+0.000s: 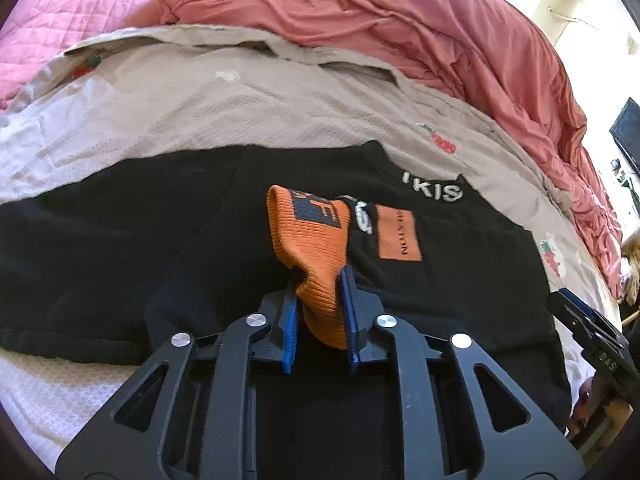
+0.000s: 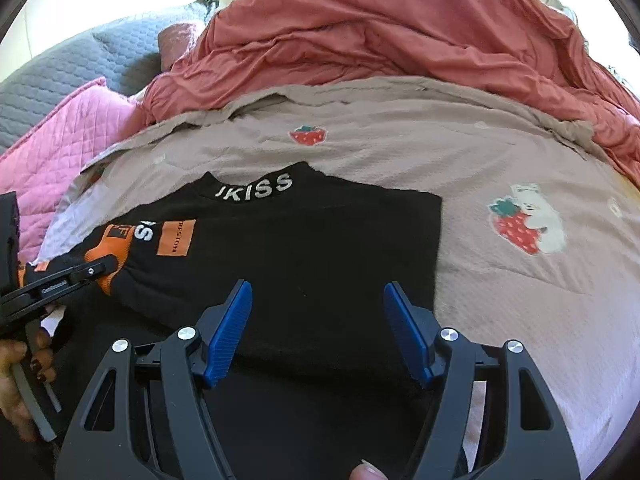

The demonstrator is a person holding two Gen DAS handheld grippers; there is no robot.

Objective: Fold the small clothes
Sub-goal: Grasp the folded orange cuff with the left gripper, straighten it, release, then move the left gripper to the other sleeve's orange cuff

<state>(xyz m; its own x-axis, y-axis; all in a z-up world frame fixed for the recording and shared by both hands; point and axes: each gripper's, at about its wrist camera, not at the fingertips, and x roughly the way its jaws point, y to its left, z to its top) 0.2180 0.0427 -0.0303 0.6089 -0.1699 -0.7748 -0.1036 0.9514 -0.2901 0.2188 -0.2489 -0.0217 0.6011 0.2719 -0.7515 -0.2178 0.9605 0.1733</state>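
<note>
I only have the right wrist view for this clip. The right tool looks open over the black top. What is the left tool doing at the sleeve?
Observer: The left tool is shut on the orange cuff, pinched between its blue pads.
Operator: Is the cuff flat on the shirt?
Observer: No, it stands up from the black top, bunched where the pads squeeze it.
Operator: Anything on the cuff itself?
Observer: A dark square patch with orange lettering, near the cuff's far end.
Operator: And the right tool?
Observer: From the left wrist view only its body shows at the right edge; its jaws are out of that frame.
</note>
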